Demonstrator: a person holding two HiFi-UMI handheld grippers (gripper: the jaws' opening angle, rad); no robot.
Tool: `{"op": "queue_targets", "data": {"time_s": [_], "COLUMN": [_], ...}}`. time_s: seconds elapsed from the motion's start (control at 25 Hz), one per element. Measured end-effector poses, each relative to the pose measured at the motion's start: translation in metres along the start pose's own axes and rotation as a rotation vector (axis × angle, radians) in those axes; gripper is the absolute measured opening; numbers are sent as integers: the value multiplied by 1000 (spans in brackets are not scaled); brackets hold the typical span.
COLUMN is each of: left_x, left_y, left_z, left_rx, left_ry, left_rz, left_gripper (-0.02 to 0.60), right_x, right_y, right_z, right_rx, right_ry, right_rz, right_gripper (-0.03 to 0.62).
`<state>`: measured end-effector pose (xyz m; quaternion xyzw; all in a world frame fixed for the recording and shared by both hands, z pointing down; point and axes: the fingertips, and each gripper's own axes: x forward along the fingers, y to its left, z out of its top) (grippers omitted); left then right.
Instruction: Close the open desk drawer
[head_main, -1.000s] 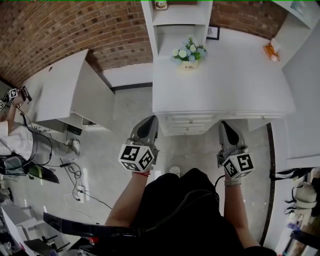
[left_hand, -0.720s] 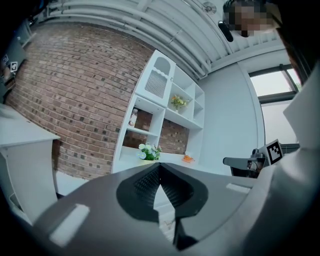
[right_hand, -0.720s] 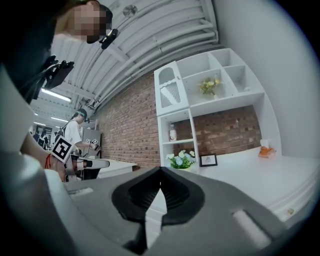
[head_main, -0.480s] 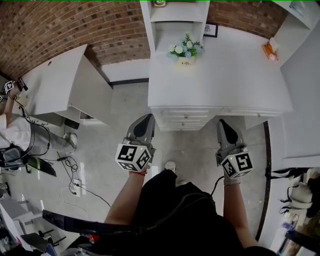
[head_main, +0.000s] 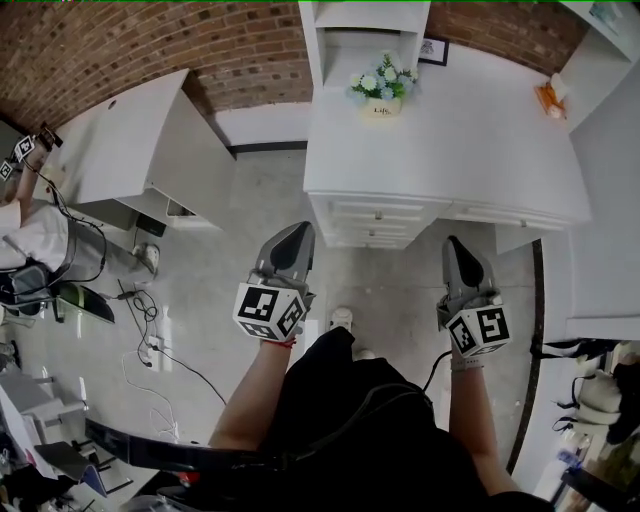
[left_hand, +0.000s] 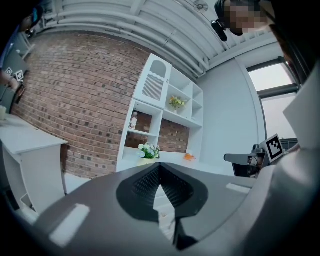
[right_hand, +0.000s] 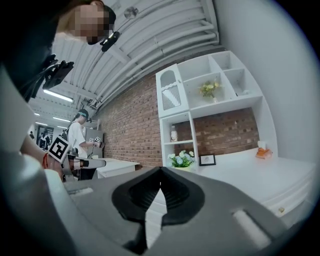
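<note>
Drawer stack (head_main: 375, 215) sits under front edge of white worktop (head_main: 450, 140), ahead of and between both grippers, well apart from each. White fronts w/ small knobs show as stepped bands from above. Angle too steep to tell if any front stands proud or all are home. Left gripper (head_main: 299, 234): jaws together at tips, nothing held. Right gripper (head_main: 456, 246): same, closed and empty. Both hang over the floor (head_main: 250, 220), pointing toward the worktop. Judgement: scene fits either an approach to a front left out or a stand-off from fronts already pushed in. Should a front prove proud, closed tips suit a flat push. Contact near front centre, square to the runners, steady pressure, no slam. Off-centre contact risks racking. Flower pot (head_main: 381, 85) at back of worktop is clear of the work.
</note>
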<state>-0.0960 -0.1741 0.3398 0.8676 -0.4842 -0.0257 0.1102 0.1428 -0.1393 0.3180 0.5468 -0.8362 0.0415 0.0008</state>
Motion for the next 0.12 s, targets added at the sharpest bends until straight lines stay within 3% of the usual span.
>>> {"op": "queue_targets", "data": {"time_s": [0.12], "left_x": [-12], "left_y": [1], "left_z": [0], "left_rx": [5], "left_ry": [0], "left_rz": [10], "left_gripper": [3], "right_x": [-2], "right_y": [10], "right_z": [0], "right_rx": [1], "right_ry": [-5], "right_rz": [18], "right_gripper": [0]}}
